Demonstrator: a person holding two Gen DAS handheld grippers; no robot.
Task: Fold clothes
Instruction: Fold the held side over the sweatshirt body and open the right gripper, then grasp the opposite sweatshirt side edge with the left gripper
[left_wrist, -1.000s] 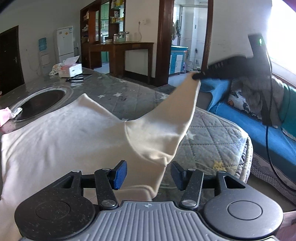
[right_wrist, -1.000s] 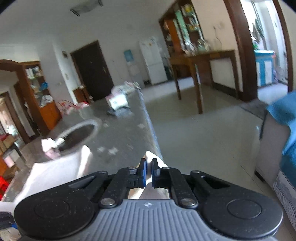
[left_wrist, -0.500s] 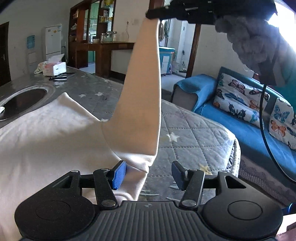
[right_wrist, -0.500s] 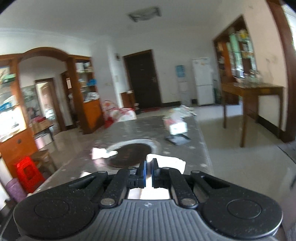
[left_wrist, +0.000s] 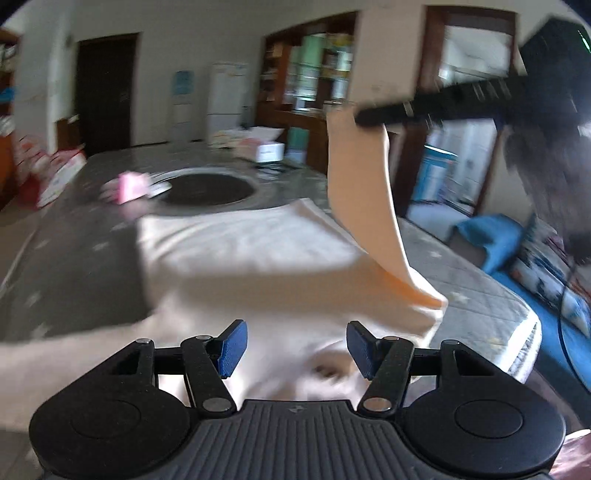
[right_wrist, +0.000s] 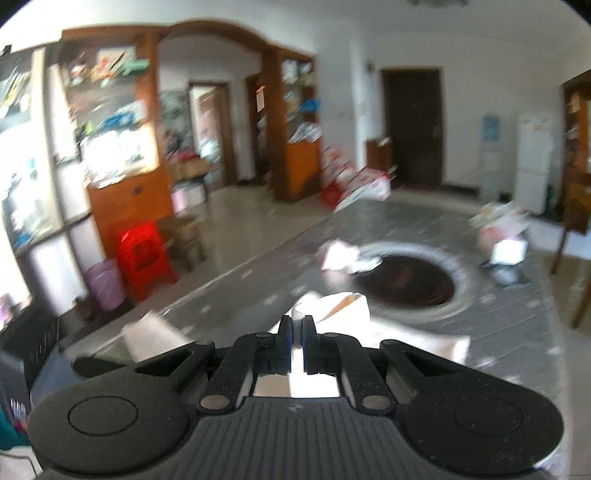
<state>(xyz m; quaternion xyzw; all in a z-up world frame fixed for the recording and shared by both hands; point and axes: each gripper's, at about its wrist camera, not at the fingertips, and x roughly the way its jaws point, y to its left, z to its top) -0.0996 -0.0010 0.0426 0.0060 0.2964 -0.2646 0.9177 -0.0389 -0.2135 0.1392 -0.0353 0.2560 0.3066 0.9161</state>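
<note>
Right gripper (right_wrist: 297, 325), jaws pinched narrow on the sleeve (left_wrist: 364, 206), lifts it for folding over the garment (left_wrist: 251, 258); left gripper (left_wrist: 293, 347) jaws wide, empty, above the cloth.

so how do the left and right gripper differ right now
The left gripper is open, its blue pads spread apart with nothing between them; the right gripper is shut on the cream shirt's sleeve. The left hangs low over the shirt body, while the right holds the sleeve lifted above it. Both are black two-finger tools.
</note>
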